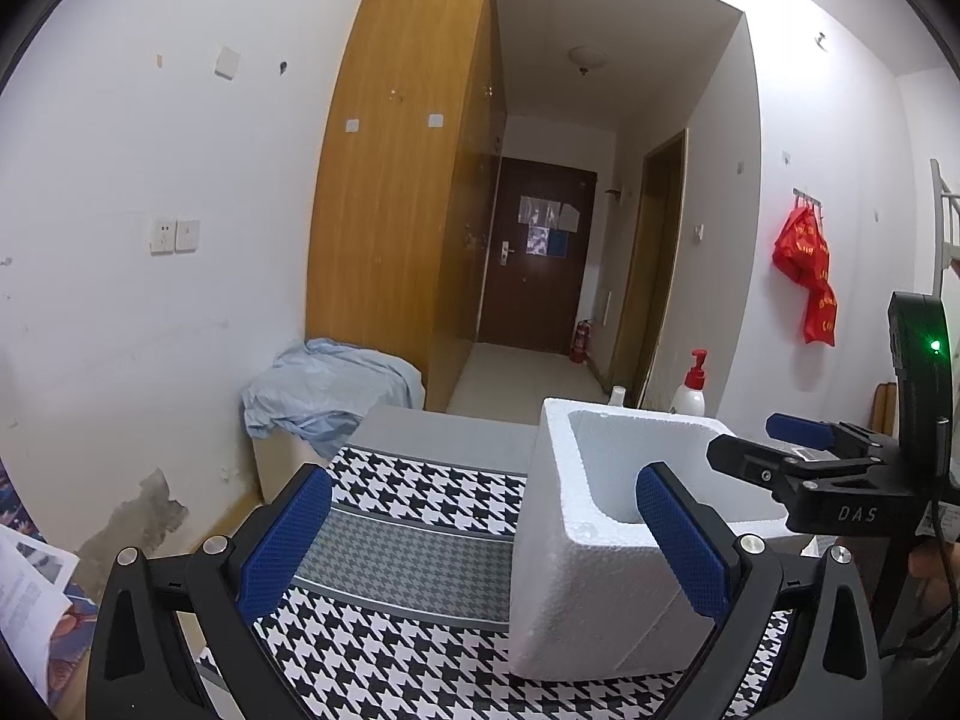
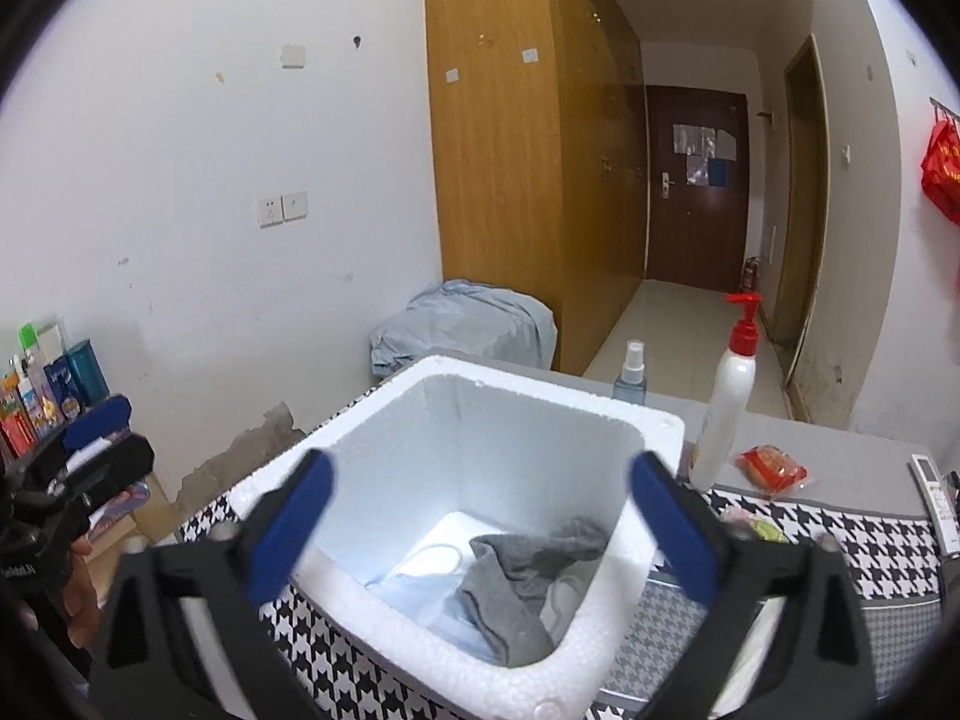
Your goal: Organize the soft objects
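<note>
A white foam box (image 2: pixel 420 618) stands on the houndstooth tablecloth (image 2: pixel 864 540). Inside lie a grey cloth (image 2: pixel 516 576), a light blue face mask (image 2: pixel 420 594) and a white item. My right gripper (image 2: pixel 480 516) is open and empty, held above the box's opening. My left gripper (image 1: pixel 486 540) is open and empty, low over the cloth (image 1: pixel 390 546) just left of the box (image 1: pixel 570 588). The right gripper (image 1: pixel 798 450) shows over the box's right side in the left wrist view. The left gripper (image 2: pixel 96 438) shows at the left in the right wrist view.
A white pump bottle (image 2: pixel 726 408), a small spray bottle (image 2: pixel 630 372), a red packet (image 2: pixel 771 468) and a remote (image 2: pixel 930 480) sit behind and right of the box. A light blue sheet (image 1: pixel 324 390) covers a low box by the wardrobe (image 1: pixel 396 210). Boxes (image 2: pixel 48 390) stand at left.
</note>
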{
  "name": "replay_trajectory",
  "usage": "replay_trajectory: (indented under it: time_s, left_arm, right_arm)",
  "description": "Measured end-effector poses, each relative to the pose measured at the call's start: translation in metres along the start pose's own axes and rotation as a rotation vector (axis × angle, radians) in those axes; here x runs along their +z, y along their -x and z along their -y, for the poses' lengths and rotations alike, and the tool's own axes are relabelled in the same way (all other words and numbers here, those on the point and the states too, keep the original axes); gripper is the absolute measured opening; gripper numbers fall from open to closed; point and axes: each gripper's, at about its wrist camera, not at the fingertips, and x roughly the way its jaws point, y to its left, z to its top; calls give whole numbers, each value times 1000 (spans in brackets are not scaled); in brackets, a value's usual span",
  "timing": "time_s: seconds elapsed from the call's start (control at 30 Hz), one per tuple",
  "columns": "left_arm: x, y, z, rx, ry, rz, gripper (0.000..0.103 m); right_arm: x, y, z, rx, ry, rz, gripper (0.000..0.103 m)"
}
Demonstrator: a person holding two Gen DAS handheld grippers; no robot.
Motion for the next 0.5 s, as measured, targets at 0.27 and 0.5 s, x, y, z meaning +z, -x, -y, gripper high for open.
replay_trajectory:
  time_s: [0.27,0.5]
  left_arm:
    - [1,4,3,-1,-3,3,102]
    - [5,10,14,-16,-18,11,102]
  right_arm:
    - [0,11,5,1,-4,17,103]
    - [-2,28,12,-1,-22,44,103]
